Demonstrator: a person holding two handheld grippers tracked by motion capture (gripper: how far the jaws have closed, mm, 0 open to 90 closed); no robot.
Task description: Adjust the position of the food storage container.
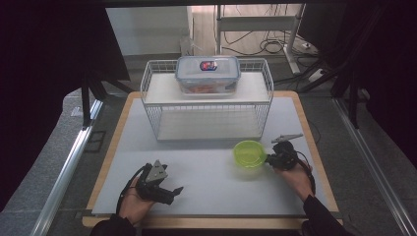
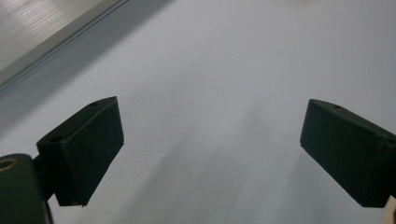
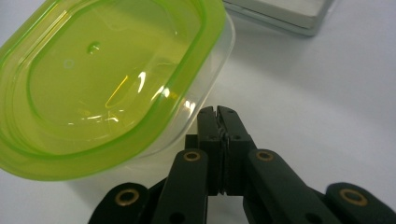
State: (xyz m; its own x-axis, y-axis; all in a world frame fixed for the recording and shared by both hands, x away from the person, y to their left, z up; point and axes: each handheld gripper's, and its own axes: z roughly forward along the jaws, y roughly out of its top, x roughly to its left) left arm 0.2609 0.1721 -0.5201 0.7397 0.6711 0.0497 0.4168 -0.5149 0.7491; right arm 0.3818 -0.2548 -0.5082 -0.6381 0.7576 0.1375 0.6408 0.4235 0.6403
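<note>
High view — right claw point(image 1: 269, 158) at the rim of a green-lidded tub point(image 1: 250, 153) on the pale surface point(image 1: 206, 172).
Right gripper view shows the matte black jaws pressed together, gripping nothing, tips just beside the clear plastic tub point(image 3: 112, 84) with its glossy, translucent lime lid, rounded at the corners. Left claw point(image 1: 172, 189) rests spread wide over bare surface near the front edge — well apart from the tub. Behind stands a white wire rack point(image 1: 206, 105) carrying a clear lidded box point(image 1: 208, 73).

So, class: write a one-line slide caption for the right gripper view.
Right gripper, shut, beside a clear container with a lime-green lid on the grey table.
</note>
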